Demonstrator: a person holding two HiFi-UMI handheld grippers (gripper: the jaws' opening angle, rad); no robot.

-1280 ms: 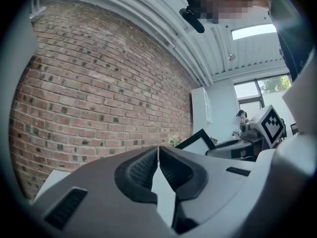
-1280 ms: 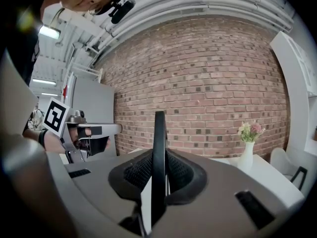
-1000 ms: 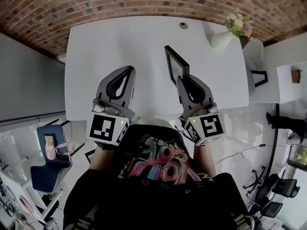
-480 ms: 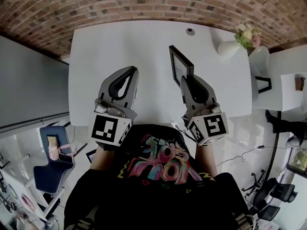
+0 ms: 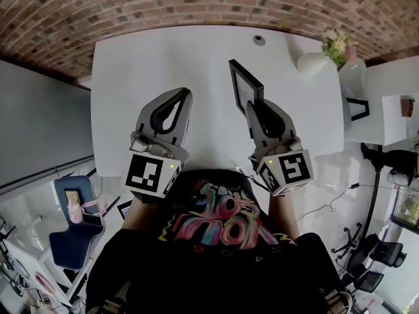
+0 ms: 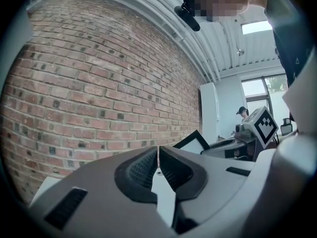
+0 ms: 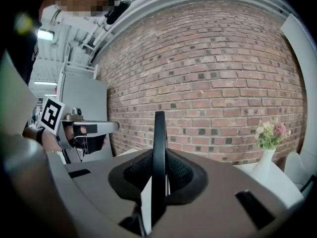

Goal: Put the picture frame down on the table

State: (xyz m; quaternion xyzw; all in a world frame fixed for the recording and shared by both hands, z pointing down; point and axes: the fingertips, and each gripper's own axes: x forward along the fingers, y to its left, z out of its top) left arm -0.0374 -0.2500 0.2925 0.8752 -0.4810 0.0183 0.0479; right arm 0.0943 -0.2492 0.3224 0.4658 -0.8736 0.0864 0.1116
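A black picture frame (image 5: pixel 243 85) with a pale inside stands on edge above the white table (image 5: pixel 144 64), held up in my right gripper (image 5: pixel 254 104). In the right gripper view the frame (image 7: pixel 159 148) shows edge-on as a thin black bar clamped between the two dark pads (image 7: pixel 181 171). My left gripper (image 5: pixel 183 95) hovers over the table's near middle, its jaws closed together with nothing between them. From the left gripper view, a corner of the frame (image 6: pixel 194 143) and the right gripper's marker cube (image 6: pixel 262 125) appear to the right.
A white vase with flowers (image 5: pixel 322 54) stands at the table's far right corner. A small round grommet (image 5: pixel 259 40) sits near the far edge. A brick wall (image 7: pixel 208 83) runs behind the table. A white chair (image 5: pixel 353 90) stands on the right, a blue chair (image 5: pixel 75 218) at lower left.
Both grippers and the frame hold nearly the same pose; only the head view has shifted slightly.
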